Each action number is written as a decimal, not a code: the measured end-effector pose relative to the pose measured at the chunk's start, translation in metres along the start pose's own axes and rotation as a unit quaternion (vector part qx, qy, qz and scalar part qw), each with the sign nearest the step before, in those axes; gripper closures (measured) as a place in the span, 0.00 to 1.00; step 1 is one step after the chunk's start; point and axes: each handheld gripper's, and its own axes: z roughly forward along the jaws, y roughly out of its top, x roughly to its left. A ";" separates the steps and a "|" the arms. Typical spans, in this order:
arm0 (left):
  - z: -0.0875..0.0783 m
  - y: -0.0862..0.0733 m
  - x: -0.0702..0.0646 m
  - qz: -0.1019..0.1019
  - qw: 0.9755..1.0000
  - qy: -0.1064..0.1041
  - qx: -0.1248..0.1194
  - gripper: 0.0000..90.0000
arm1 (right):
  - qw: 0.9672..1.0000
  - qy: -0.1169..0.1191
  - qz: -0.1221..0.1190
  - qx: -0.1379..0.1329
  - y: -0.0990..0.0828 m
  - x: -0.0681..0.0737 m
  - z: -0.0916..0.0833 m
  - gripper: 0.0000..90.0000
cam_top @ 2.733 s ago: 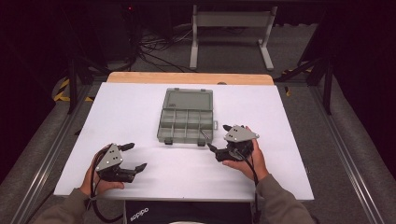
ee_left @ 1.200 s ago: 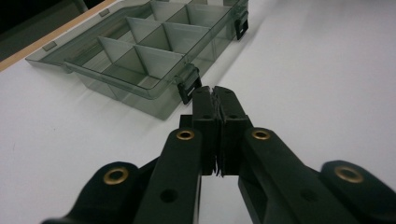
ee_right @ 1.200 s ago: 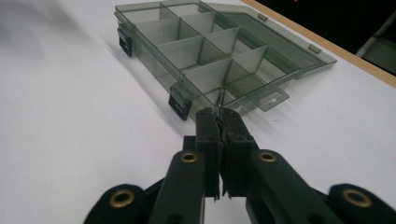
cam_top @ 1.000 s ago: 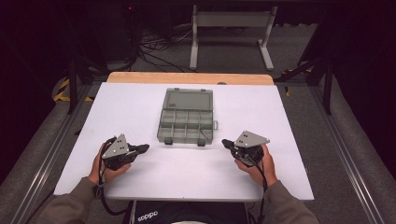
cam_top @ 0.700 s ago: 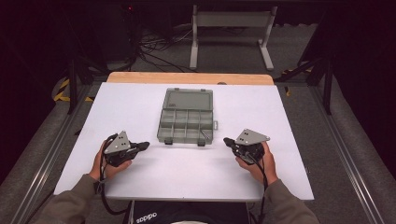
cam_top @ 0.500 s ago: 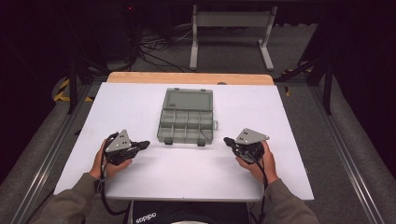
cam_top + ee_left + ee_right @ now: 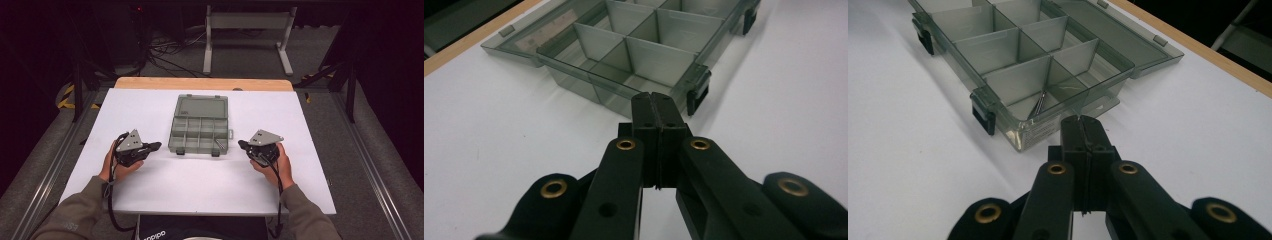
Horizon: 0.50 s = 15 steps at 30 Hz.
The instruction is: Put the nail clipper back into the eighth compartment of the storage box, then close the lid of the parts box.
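Both tools clenched on nothing; the organizer box (image 7: 199, 124) sits between left tool (image 7: 155, 145) and right tool (image 7: 242, 145), right slightly nearer

The table (image 7: 165, 190) has a white top, and a strip of light wood (image 7: 202, 83) runs along its far edge. Near the middle, a little toward the far side, lies a grey transparent compartment box (image 7: 199, 125) directly on the white surface. Its lid (image 7: 201, 106) is folded open and rests flat on the table behind it. One near compartment holds a small metal piece (image 7: 1039, 104).
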 end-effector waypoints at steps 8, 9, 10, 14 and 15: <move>0.006 0.008 0.013 0.000 1.000 0.009 0.000 1.00 | 1.000 -0.009 0.004 0.004 0.010 -0.010 0.013 1.00; 0.007 0.010 0.015 -0.001 1.000 0.010 0.001 1.00 | 1.000 -0.011 0.003 0.005 0.011 -0.011 0.014 1.00; 0.008 0.012 0.018 -0.002 1.000 0.010 0.004 1.00 | 1.000 -0.016 0.003 0.010 0.015 -0.015 0.017 1.00; 0.015 0.019 0.030 0.000 1.000 0.019 0.008 1.00 | 1.000 -0.023 0.011 0.012 0.021 -0.023 0.021 1.00; 0.017 0.020 0.034 -0.002 1.000 0.021 0.009 1.00 | 1.000 -0.024 0.012 0.014 0.022 -0.025 0.023 1.00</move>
